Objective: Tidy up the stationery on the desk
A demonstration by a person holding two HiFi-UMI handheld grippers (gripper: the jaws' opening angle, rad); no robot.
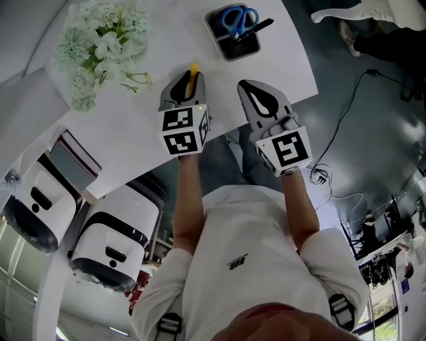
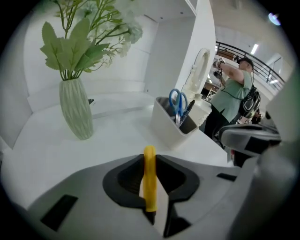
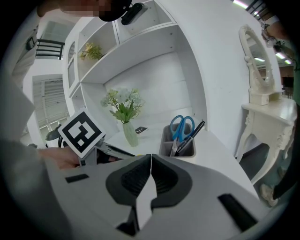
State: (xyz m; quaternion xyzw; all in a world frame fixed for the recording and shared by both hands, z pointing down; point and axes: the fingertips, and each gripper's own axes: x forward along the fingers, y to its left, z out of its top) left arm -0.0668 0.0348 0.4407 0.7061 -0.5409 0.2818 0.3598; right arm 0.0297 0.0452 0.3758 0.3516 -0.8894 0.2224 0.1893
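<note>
My left gripper [image 1: 188,77] [image 2: 149,161] is shut on a slim yellow pen [image 2: 149,180], whose tip [image 1: 194,72] sticks out past the jaws above the white desk [image 1: 153,126]. A grey pen holder [image 1: 232,31] [image 2: 174,123] [image 3: 178,140] stands farther out on the desk, holding blue-handled scissors [image 1: 237,18] [image 2: 177,101] [image 3: 182,125] and a black pen [image 1: 255,29] [image 3: 194,131]. My right gripper [image 1: 255,94] [image 3: 150,159] hovers beside the left one near the desk's front edge, shut with nothing between its jaws.
A pale green vase [image 2: 76,108] [image 3: 130,134] of white flowers [image 1: 100,46] stands at the desk's left. White shelving rises behind the desk. White robots [image 1: 113,243] stand on the floor at left. A person [image 2: 232,96] stands far right, near an ornate white side table [image 3: 269,112].
</note>
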